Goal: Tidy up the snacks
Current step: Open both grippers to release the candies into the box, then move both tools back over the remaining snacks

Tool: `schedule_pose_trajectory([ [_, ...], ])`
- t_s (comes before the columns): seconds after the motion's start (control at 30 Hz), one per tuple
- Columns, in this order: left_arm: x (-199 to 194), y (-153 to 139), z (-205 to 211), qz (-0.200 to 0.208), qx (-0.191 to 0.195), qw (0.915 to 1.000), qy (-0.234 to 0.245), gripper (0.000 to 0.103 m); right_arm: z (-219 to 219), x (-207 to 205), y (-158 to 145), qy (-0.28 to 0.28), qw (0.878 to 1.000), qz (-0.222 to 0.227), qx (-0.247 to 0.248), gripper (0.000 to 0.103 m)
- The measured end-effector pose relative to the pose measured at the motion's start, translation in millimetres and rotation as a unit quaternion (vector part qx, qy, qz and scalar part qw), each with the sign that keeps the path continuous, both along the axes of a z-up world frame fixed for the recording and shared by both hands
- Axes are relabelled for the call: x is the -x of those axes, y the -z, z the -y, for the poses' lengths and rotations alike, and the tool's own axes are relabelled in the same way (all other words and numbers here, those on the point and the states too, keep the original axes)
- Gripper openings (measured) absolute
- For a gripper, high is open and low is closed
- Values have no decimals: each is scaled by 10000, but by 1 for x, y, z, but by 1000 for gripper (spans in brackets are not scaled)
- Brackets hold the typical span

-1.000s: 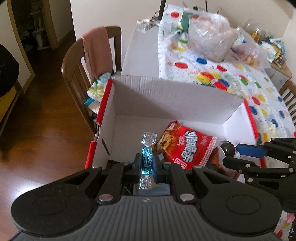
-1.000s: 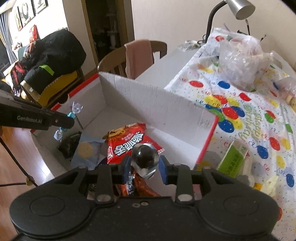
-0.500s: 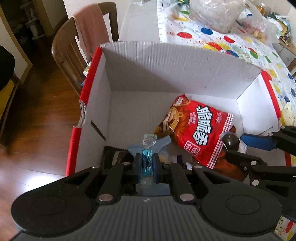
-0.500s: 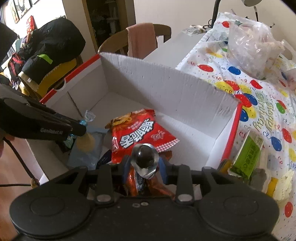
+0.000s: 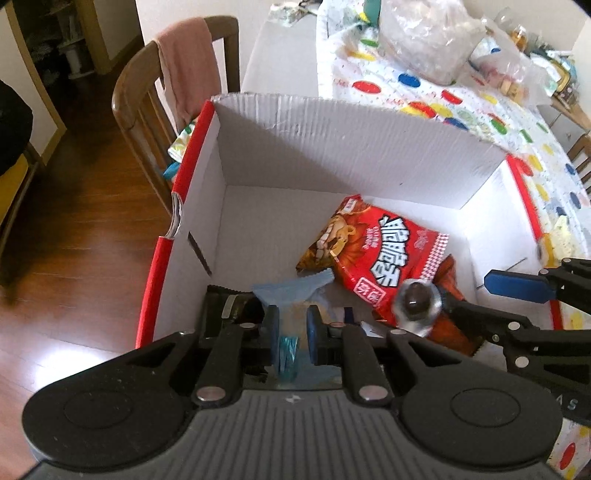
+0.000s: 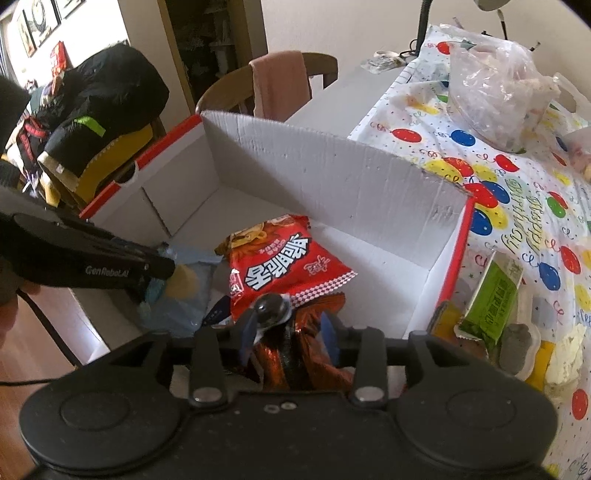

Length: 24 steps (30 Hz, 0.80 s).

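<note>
Candy sits between the opening left tool.

Dark wooden floor, wooden chair with pink cloth, pale walls.

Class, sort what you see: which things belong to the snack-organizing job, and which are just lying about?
Job:
- white cardboard box with red rim
- red snack bag
- blue-wrapped candy, left gripper opening
- dark round foil-wrapped sweet, right gripper opening

Lying about:
- pink towel
- wooden chair
- clear plastic bag
</note>
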<state>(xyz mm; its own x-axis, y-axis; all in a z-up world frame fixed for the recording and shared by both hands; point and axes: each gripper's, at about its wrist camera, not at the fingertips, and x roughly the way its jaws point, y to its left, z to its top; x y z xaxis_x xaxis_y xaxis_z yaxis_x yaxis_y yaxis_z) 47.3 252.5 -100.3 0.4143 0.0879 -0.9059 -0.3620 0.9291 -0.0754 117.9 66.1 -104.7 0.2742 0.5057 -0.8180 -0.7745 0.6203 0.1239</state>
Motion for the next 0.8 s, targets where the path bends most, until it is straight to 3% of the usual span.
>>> schedule_pose_trajectory([
  [0.13,7,-12,5,212,-1,9998,8,29,9,2,-10,75,9998,-3,-159,41],
  [0.4,17,-39,25,615,9,9980,157,31,28,7,-36,166,9988,26,-459,47],
  [0.43,18,-41,28,660,14,9977,176,33,30,8,-39,180,9986,44,-498,49],
  [0.5,21,-49,34,800,28,9966,199,50,36,9,-46,202,9981,73,-571,54],
  [0.8,27,-75,65,1262,-8,9911,422,67,63,13,-73,250,9956,216,-881,70],
])
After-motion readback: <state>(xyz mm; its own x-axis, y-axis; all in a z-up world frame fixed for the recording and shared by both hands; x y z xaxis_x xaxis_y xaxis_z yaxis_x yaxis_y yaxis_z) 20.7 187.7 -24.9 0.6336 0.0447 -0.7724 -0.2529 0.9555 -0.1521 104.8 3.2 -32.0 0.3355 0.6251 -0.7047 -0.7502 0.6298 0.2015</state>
